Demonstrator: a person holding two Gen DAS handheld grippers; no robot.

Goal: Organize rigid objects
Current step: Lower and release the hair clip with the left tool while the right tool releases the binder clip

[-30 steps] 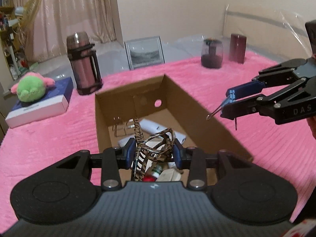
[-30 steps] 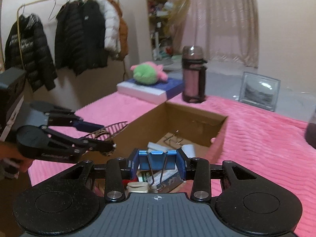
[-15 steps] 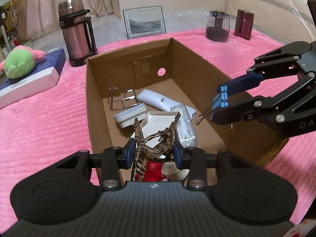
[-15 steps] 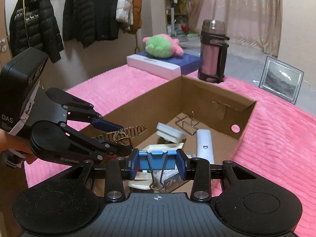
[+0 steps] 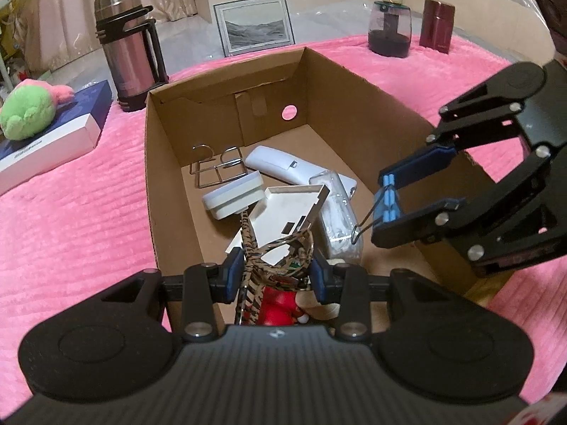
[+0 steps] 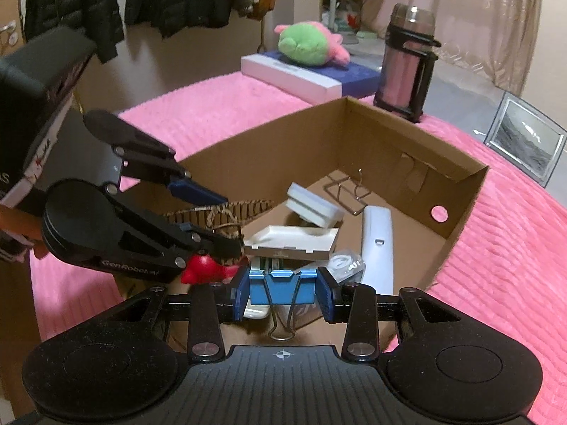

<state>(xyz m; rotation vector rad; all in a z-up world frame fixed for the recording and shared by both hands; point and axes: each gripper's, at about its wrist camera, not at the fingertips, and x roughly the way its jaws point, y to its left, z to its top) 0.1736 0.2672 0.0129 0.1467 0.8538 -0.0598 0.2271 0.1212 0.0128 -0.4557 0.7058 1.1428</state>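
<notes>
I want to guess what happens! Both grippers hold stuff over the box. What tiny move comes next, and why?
Probably the right gripper opens to drop its blue clip. The clip already hangs over the open box, above the white things inside. The left gripper, holding the striped clip, could likely do the same.

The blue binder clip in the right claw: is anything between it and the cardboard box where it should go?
Nothing solid blocks it. The blue binder clip, held in the right claw, hangs above the open cardboard box. Directly below lie a white tray and a bagged white cable, so it would land on those.
</notes>
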